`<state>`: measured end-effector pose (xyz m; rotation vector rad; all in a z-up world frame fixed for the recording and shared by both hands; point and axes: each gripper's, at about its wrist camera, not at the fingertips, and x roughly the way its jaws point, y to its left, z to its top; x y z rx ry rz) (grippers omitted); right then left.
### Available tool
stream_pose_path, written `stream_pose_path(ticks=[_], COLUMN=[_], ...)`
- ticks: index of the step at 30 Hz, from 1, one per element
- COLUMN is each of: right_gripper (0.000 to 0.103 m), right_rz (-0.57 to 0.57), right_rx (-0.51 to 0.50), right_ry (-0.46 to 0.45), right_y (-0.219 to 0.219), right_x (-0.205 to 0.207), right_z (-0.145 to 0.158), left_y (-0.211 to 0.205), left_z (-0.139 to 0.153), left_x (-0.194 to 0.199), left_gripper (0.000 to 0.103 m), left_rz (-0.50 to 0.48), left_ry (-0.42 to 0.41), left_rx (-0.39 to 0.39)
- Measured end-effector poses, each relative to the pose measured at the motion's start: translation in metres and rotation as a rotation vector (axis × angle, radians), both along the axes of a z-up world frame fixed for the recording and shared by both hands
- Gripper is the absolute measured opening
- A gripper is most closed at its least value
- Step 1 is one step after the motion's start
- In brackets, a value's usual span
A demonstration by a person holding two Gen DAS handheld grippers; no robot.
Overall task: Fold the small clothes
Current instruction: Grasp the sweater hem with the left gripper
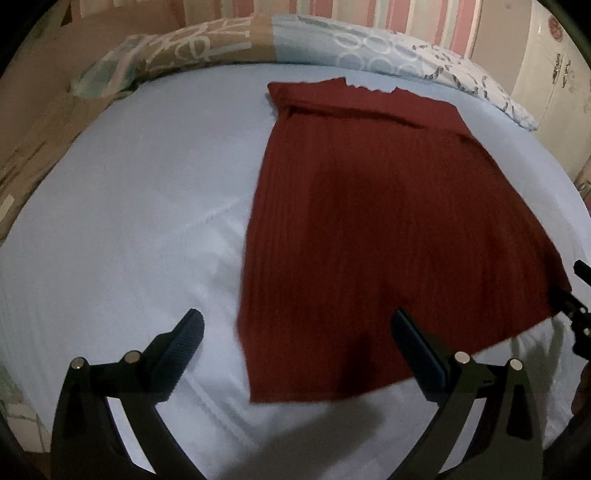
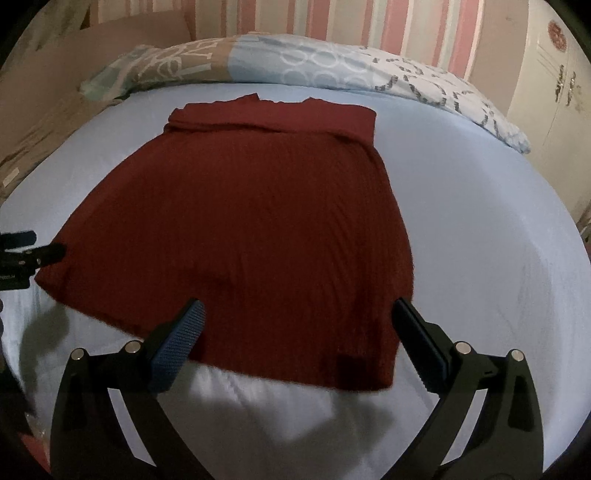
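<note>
A dark red ribbed knit garment (image 1: 373, 221) lies flat on the pale blue bed sheet (image 1: 129, 221), its far end folded over. My left gripper (image 1: 295, 325) is open above the garment's near left corner, holding nothing. In the right wrist view the garment (image 2: 240, 240) fills the middle. My right gripper (image 2: 297, 314) is open above its near right edge, holding nothing. The right gripper's tip shows at the right edge of the left wrist view (image 1: 576, 295). The left gripper's tip shows at the left edge of the right wrist view (image 2: 26, 251).
A patterned pillow or duvet (image 2: 295, 66) lies along the far edge of the bed. A striped wall (image 2: 332, 18) stands behind it. A cream cabinet (image 2: 554, 92) stands at the right. A brown cover (image 1: 33, 122) lies at the left.
</note>
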<state>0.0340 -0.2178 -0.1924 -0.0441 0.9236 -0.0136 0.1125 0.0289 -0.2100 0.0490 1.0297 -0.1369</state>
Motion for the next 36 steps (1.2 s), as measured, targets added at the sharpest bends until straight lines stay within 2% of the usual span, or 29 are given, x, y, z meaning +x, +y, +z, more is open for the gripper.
stream_pose_path(ticks=[11, 15, 19, 25, 26, 27, 28, 29, 30, 31, 33, 34, 36], right_gripper=[0.1, 0.1, 0.1, 0.1, 0.1, 0.1, 0.1, 0.1, 0.1, 0.1, 0.1, 0.1, 0.1], right_rz=[-0.023, -0.027, -0.022, -0.016, -0.016, -0.017, -0.019, -0.022, -0.025, -0.028, -0.031, -0.032, -0.034], right_rx=[-0.003, 0.0, -0.008, -0.025, -0.029, -0.033, -0.033, -0.03, -0.026, -0.022, -0.022, -0.023, -0.023], right_ry=[-0.028, -0.028, -0.019, -0.009, -0.006, -0.003, -0.001, 0.002, 0.005, 0.009, 0.013, 0.014, 0.014], right_y=[-0.007, -0.008, -0.006, -0.002, -0.001, -0.002, -0.002, -0.002, -0.003, -0.004, -0.006, -0.006, -0.007], right_x=[-0.012, -0.013, -0.012, -0.014, -0.014, -0.014, -0.014, -0.013, -0.013, -0.012, -0.012, -0.012, -0.013], right_z=[0.015, 0.015, 0.015, 0.012, 0.011, 0.01, 0.009, 0.008, 0.007, 0.006, 0.004, 0.004, 0.003], left_y=[0.014, 0.02, 0.015, 0.015, 0.015, 0.015, 0.014, 0.012, 0.009, 0.006, 0.0, -0.003, -0.008], left_z=[-0.021, -0.028, -0.026, -0.026, -0.026, -0.025, -0.025, -0.025, -0.025, -0.025, -0.024, -0.024, -0.022], left_x=[-0.013, -0.014, -0.014, -0.004, -0.004, -0.003, -0.003, -0.004, -0.005, -0.005, -0.006, -0.006, -0.007], left_gripper=[0.101, 0.101, 0.101, 0.1, 0.098, 0.084, 0.074, 0.071, 0.063, 0.051, 0.035, 0.021, 0.016], left_rz=[0.002, -0.002, -0.033, -0.02, -0.016, -0.012, -0.013, -0.024, -0.038, -0.054, -0.081, -0.094, -0.108], left_ry=[0.032, 0.068, 0.067, 0.083, 0.081, 0.08, 0.08, 0.084, 0.086, 0.087, 0.089, 0.089, 0.078], left_rx=[-0.001, -0.047, -0.055, -0.1, -0.102, -0.092, -0.08, -0.079, -0.076, -0.08, -0.081, -0.08, -0.058])
